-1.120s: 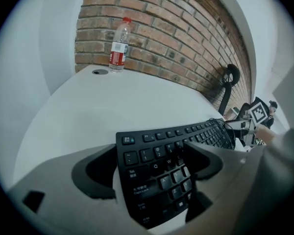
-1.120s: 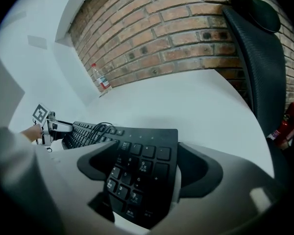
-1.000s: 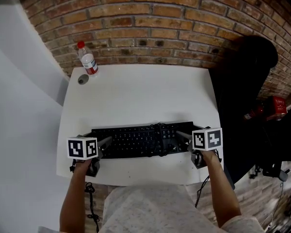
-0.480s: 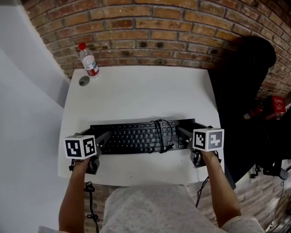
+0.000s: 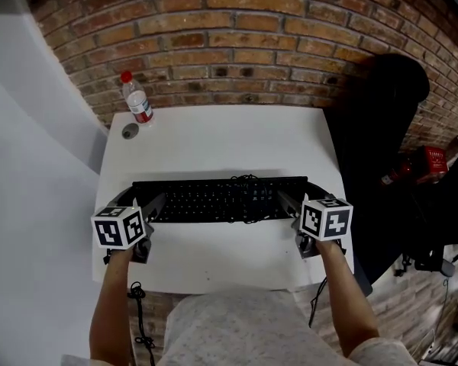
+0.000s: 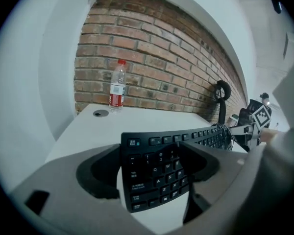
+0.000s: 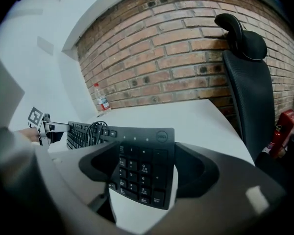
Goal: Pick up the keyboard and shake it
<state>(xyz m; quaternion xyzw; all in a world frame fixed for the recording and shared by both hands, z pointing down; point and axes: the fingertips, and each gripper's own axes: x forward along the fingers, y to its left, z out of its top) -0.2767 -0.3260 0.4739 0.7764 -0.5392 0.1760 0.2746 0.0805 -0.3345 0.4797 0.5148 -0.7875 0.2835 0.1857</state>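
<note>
A black keyboard (image 5: 221, 199) hangs level just above the white table (image 5: 221, 139), with its cable (image 5: 248, 180) bunched on top. My left gripper (image 5: 141, 200) is shut on its left end, and my right gripper (image 5: 301, 195) is shut on the number-pad end. Both pairs of jaws have just been closing with the keyboard between them. In the left gripper view the keyboard (image 6: 159, 175) fills the gap between the jaws of the left gripper (image 6: 154, 165). The right gripper view shows the number pad (image 7: 139, 168) clamped the same way in the right gripper (image 7: 147, 163).
A clear water bottle (image 5: 137, 97) with a red cap stands at the table's far left corner, beside a grey round grommet (image 5: 130, 131). A brick wall (image 5: 237, 44) backs the table. A black office chair (image 5: 378, 128) and a red extinguisher (image 5: 427, 162) are to the right.
Both grippers have risen with the keyboard. It lay on the table with the near edge low; now it is off the table and shifted towards the wall.
</note>
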